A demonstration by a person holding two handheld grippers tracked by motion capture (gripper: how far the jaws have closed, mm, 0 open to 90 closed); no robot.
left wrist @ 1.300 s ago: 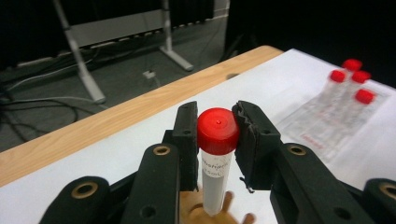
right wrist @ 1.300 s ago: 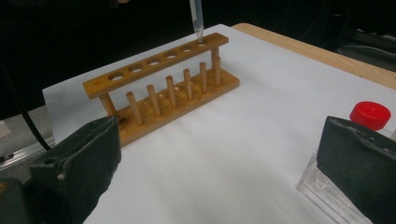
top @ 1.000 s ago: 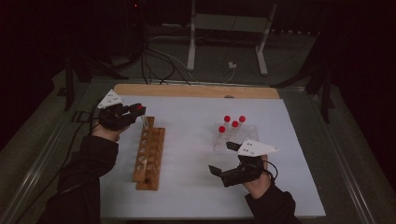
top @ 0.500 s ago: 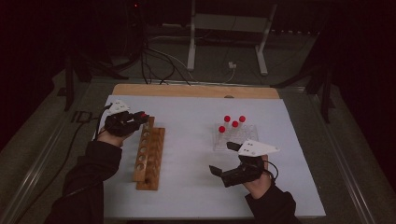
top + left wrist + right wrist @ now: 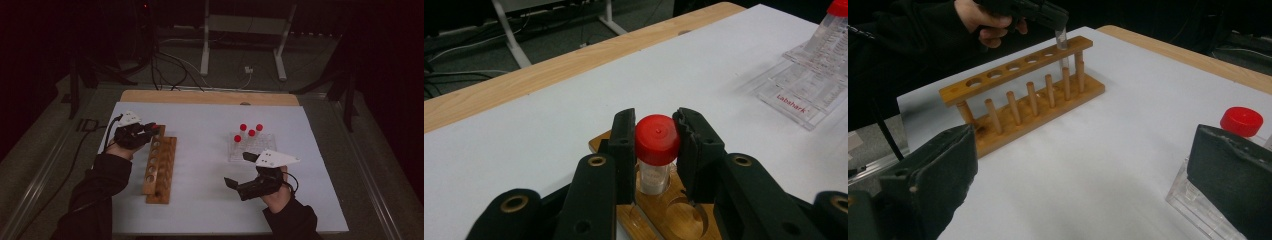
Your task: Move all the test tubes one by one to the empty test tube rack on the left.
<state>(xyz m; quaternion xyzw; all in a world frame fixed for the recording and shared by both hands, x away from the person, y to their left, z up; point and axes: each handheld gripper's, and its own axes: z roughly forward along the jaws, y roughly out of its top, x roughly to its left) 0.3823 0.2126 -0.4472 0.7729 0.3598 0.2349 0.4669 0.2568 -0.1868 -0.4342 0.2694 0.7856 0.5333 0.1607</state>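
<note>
Left gripper point(image 5: 150, 128): held in the person's left hand point(image 5: 122, 140) near the table's point(image 5: 200, 125) left edge, forearm in a dark sleeve point(image 5: 97, 190) reaching forward from the near-left corner; its fingers point(image 5: 624, 140) are clamped on the red cap of a clear tube point(image 5: 656, 150), one on each side of the cap. Tube: upright, its lower end seated in the hole at the far end of the wooden tube rack point(image 5: 160, 162); the right gripper view shows it point(image 5: 1062, 45) passing through the rack's top board. Rack: long axis running from the near edge toward the far edge, on the left half of the table; the remaining holes along the top board are open. Right gripper point(image 5: 239, 170): held in the right hand point(image 5: 275, 192) near the near edge, right of centre, pointing left toward the rack; fingers point(image 5: 1233, 175) spread wide apart, grasping nothing. Clear plastic rack point(image 5: 250, 147): just beyond the right gripper, carrying four red-capped tubes point(image 5: 247, 131). Table: white surface, with a wooden strip point(image 5: 210, 97) along the far edge.
</note>
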